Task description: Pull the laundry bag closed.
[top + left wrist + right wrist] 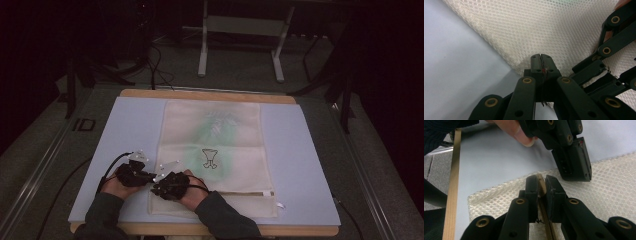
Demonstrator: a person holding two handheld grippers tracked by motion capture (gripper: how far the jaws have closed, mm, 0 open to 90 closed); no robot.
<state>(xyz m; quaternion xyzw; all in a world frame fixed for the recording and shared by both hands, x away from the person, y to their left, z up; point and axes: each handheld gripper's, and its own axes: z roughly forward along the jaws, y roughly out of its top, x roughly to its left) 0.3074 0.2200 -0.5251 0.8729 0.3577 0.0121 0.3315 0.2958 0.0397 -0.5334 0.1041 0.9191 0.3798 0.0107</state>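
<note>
Both grippers crowd the near-left corner of the mesh laundry bag [215, 150], the left gripper [134, 174] just beside the right gripper [170, 185], leaving little room between them. The blue board [300, 165] lies bare along its left and right edges, open to passage.
</note>
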